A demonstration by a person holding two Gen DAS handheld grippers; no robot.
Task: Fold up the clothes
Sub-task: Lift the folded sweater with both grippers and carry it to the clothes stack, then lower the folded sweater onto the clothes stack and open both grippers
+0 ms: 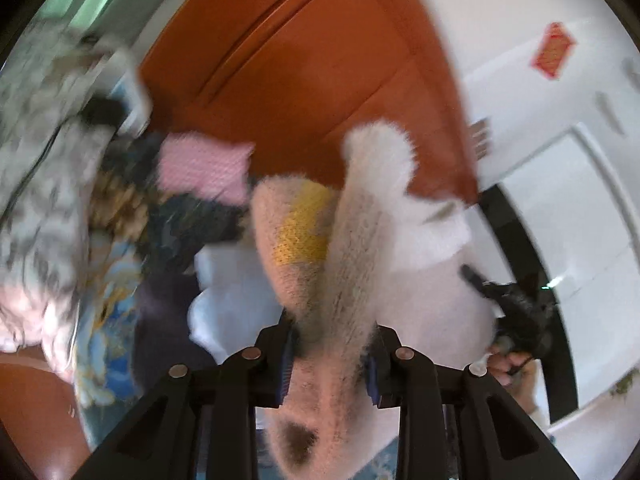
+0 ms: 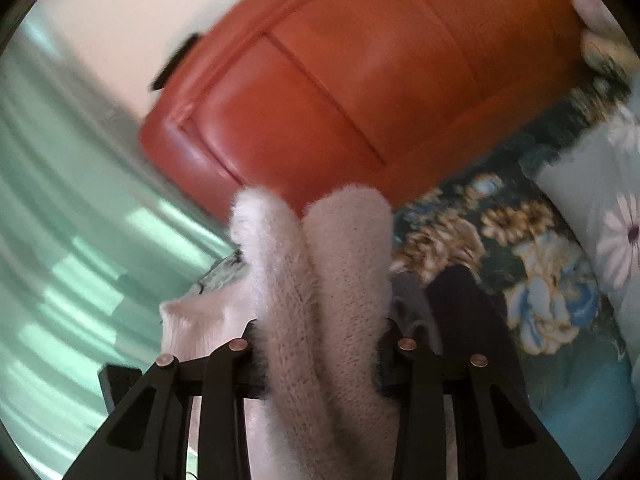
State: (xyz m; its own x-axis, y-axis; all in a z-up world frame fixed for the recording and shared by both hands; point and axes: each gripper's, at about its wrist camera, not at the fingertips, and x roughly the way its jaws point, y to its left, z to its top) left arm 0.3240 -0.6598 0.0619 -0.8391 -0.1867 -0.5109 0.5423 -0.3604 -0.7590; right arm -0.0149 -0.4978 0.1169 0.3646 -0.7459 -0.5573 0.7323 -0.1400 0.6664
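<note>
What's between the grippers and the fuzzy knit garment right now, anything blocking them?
Nothing visible: the left gripper and the right gripper are each shut directly on the fuzzy knit garment, with fabric bunched between the fingers.

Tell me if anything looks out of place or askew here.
Nothing is damaged or spilled. The fuzzy sweater is bunched into thick rolls in both the left gripper and right gripper, not spread flat. Unfolded clothes lie heaped on the floral bedspread.
</note>
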